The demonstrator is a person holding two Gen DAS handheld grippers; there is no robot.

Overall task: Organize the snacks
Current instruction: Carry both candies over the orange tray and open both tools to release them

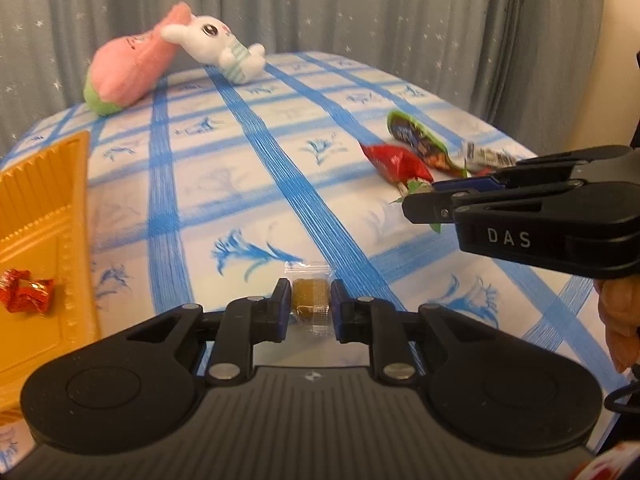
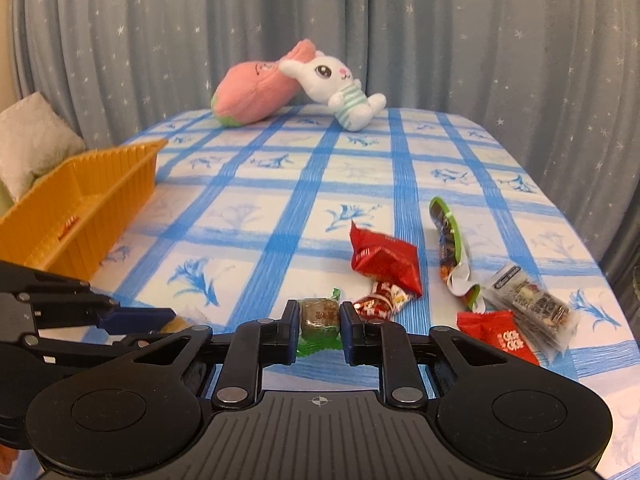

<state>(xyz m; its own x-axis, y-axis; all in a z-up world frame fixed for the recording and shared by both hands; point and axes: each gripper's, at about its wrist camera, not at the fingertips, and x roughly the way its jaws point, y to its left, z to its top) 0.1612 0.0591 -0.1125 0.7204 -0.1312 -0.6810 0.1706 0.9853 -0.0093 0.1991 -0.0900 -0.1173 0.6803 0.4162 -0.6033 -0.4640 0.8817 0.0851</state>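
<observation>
A: Snacks, left wrist view. One red foil sweet already lies in the orange tray at the left edge. The rest sit loose on the blue checked cloth, well apart from the tray.

B: Left gripper?

A: Clenched on a small clear packet with a brown sweet, pads pressing both sides. Packet looks low over the cloth; cannot tell if it is lifted.

B: Right wrist view?

A: Right gripper clamped on a green-wrapped sweet, near edge of the table. Just beside it a small red-and-white sweet; beyond, a red foil bag, a green packet, a red packet and a clear packet, all in a cluster at right.

B: Progress?

A: Early, I judge. One in the tray, two gripped, five or so left on the cloth. Tray sits far left, so both carries go that way.
</observation>
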